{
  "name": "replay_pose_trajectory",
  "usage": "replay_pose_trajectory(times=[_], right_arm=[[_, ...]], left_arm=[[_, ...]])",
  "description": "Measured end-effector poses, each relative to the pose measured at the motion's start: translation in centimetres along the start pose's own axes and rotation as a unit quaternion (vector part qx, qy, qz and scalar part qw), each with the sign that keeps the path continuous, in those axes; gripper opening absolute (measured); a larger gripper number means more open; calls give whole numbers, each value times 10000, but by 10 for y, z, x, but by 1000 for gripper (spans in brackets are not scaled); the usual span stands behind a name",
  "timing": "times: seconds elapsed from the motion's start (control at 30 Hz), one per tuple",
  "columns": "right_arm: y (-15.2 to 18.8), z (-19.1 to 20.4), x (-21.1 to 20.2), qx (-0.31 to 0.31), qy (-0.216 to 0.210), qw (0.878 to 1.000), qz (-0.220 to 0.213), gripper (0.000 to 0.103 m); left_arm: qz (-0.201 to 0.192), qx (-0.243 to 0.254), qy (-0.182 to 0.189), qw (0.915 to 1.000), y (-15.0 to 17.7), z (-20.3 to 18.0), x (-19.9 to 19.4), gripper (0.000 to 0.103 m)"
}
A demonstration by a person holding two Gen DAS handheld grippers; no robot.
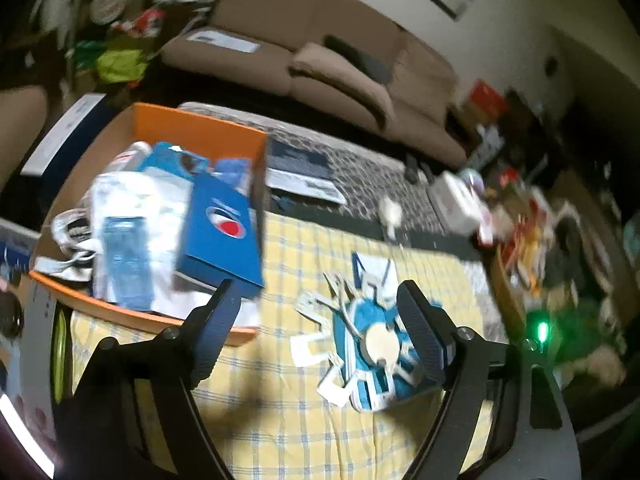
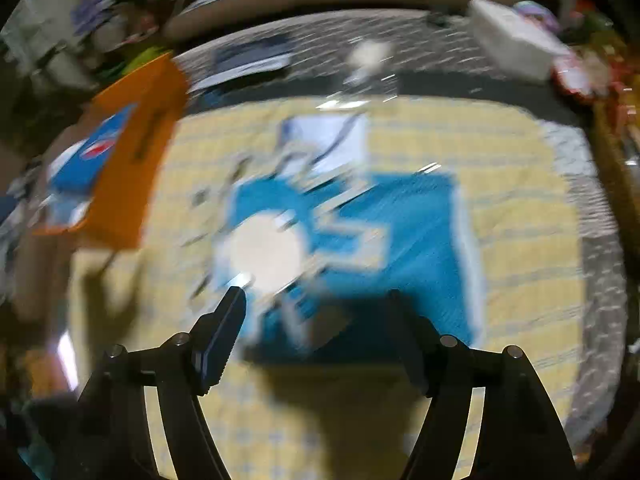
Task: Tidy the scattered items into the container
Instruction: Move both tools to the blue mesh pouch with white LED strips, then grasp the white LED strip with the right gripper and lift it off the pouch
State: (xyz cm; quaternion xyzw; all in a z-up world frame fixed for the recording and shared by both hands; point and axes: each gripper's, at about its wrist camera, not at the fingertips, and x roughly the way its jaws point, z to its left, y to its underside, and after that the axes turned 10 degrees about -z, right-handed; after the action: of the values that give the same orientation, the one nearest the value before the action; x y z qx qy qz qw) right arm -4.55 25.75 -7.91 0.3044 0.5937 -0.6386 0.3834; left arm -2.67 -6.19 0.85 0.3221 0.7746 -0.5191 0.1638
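An orange cardboard box (image 1: 192, 126) stands at the left on a yellow checked cloth (image 1: 280, 400). It holds a blue Pepsi carton (image 1: 224, 236), a clear packet and other items. A teal packet (image 1: 372, 356) with white clips and a pale disc lies on the cloth. My left gripper (image 1: 316, 292) is open and empty, between the box and the packet. In the blurred right wrist view, my right gripper (image 2: 316, 294) is open just above the teal packet (image 2: 400, 232), with the orange box (image 2: 136, 152) at the left.
A white paper sheet (image 1: 376, 270) lies behind the teal packet. A patterned grey mat (image 1: 360, 176) with a dark booklet (image 1: 300, 168) lies beyond the cloth. A white box (image 1: 456, 200) and clutter stand at the right. A beige sofa (image 1: 340, 72) is behind.
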Motion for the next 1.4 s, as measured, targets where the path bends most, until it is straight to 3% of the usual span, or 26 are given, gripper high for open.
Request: replay_pose_trajectory(times=[0.1,0.27,0.47,0.63,0.8,1.1,1.17,1.2,1.27,1.3,1.4], right_arm=[[-5,-4,15,-44,308,9994,-123,73],[1,-11,59,236,27,9990,385,65],[-3,-16,67,257,44,9993,259,65],[-7,-34,66,543,-14,9985,115,65],[-16,-34,71,442,-102,9990,3,65],[-29,0,101,-722,266,9970,112,68],[-27,4,101,-900,343,9953,91,65],[-26,5,102,-935,336,9950,98,60],[-25,5,102,-872,136,9960,144,41],[-24,5,102,-806,60,9966,180,40],[-25,4,100,-715,158,9972,165,32]], left_arm=[[325,443,-89,9985,20,-28,23,78],[1284,774,-275,9883,42,-52,73,78],[2045,203,-673,9763,79,-25,113,76],[2163,365,-1027,9702,93,-14,134,74],[2307,101,-1047,9673,98,-5,148,74],[2329,439,-1268,9632,107,-22,162,75],[2306,451,-1254,9639,107,-21,161,74],[2282,469,-1242,9645,106,-21,161,71],[2173,552,-1192,9672,105,-21,157,47],[2190,540,-1113,9679,106,-21,157,38],[2149,697,-1192,9668,107,-23,155,31]])
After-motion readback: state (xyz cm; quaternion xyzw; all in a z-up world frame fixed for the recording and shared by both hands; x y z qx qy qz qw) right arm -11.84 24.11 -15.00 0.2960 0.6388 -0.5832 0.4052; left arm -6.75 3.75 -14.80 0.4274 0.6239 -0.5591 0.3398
